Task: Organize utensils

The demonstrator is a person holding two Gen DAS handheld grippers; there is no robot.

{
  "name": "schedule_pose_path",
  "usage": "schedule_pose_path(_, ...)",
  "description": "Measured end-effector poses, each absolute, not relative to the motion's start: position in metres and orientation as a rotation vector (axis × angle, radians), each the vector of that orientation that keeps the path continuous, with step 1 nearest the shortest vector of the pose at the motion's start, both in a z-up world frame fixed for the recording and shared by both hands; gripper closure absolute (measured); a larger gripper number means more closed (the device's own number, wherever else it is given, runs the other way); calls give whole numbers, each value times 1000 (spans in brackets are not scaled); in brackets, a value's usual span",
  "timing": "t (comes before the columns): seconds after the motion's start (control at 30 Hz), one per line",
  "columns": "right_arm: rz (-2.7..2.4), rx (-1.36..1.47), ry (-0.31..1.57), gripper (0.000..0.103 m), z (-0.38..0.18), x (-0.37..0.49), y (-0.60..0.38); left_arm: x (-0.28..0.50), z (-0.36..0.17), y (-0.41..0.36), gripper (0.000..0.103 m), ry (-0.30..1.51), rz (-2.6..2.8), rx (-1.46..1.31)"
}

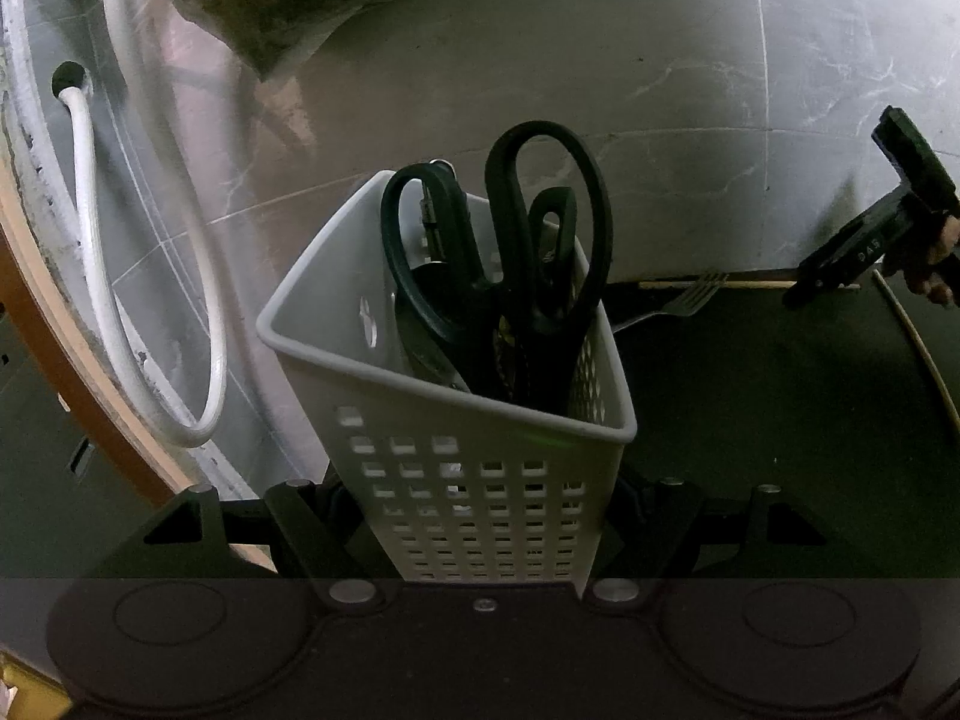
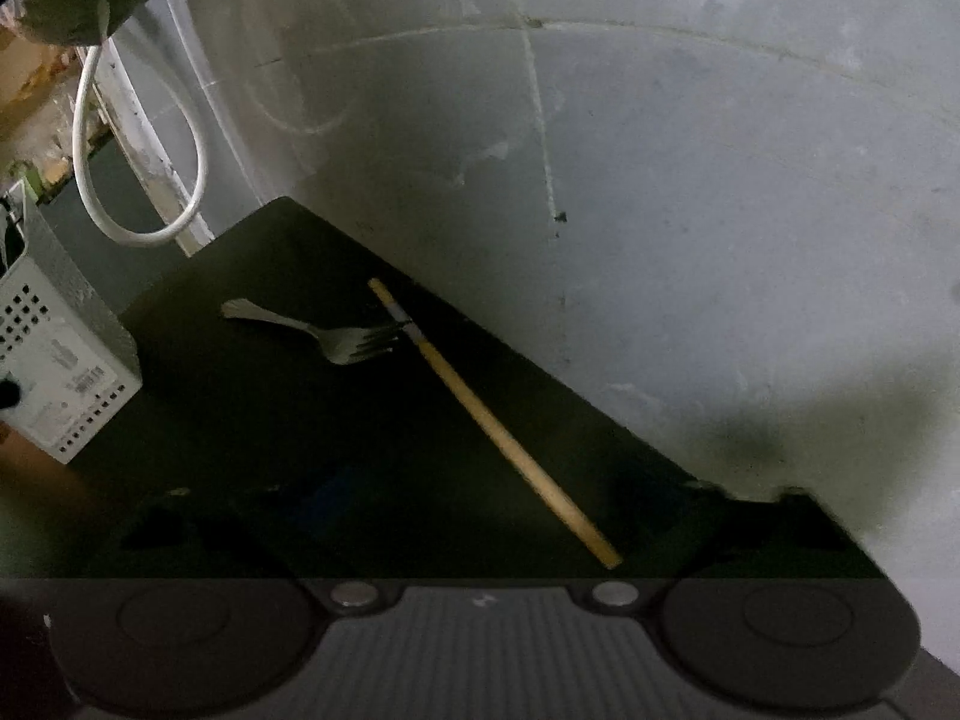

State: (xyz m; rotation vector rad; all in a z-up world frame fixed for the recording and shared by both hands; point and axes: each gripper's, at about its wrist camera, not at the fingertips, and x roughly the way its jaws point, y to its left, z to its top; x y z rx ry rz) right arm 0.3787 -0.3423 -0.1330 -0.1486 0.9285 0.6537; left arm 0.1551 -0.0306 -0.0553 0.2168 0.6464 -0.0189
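The left gripper [image 1: 480,516] is matte black, with angular finger brackets, round silver screws and two large round discs on its body. The right gripper [image 1: 864,252] is black too, with faint pale lettering.

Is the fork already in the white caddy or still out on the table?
Out. The fork lies flat on the dark table, beside the wooden stick, apart from the white caddy.

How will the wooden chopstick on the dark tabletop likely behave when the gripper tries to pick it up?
The chopstick looks thin and rigid, so it should stay straight. Lying flat on the tabletop, it leaves little for fingers to get under and may roll or slide. Its end lies close to the fork, which may get nudged.
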Motion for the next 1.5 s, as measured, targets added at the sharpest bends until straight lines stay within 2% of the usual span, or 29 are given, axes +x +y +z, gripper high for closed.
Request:
schedule_pose_path(0.03,637,-168,928,39,-131,375,-343,155,-55,-31,24,645,-19,215)
schedule_pose_path(0.07,625,-177,932,55,-129,371,-344,155,-56,-30,24,644,-19,213)
schedule_pose_path(0.1,605,-184,939,66,-128,366,-343,155,-56,-30,24,643,-20,212)
schedule_pose_path(0.17,561,-199,948,80,-127,353,-341,154,-57,-28,24,637,-23,209)
schedule_pose_path(0.27,493,-164,982,92,-126,329,-334,152,-59,-27,24,624,-30,209)
schedule_pose_path(0.6,194,174,1021,94,-130,217,-316,150,-64,-17,24,572,-101,218)
schedule_pose_path(0.63,182,188,1021,92,-130,211,-318,151,-64,-16,24,569,-110,220)
schedule_pose_path(0.67,170,214,1012,86,-129,204,-318,151,-64,-15,24,566,-118,220)
schedule_pose_path(0.7,161,239,998,74,-127,197,-320,150,-65,-13,24,564,-125,221)
schedule_pose_path(0.77,122,266,948,66,-117,192,-329,151,-65,-11,24,561,-139,221)
schedule_pose_path(0.9,-50,237,882,55,-102,206,-354,154,-66,-6,24,554,-158,223)
schedule_pose_path(1.0,-145,291,902,54,-109,233,-378,153,-66,-4,24,546,-174,229)
schedule_pose_path(1.13,-225,301,920,61,-121,262,-382,153,-67,-3,24,539,-192,238)
schedule_pose_path(1.2,-251,283,934,89,-121,274,-373,153,-68,0,24,536,-200,238)
schedule_pose_path(1.27,-259,282,935,95,-121,277,-364,152,-68,0,24,534,-204,238)
schedule_pose_path(1.5,-200,330,901,96,-120,281,-321,151,-68,4,24,530,-222,242)
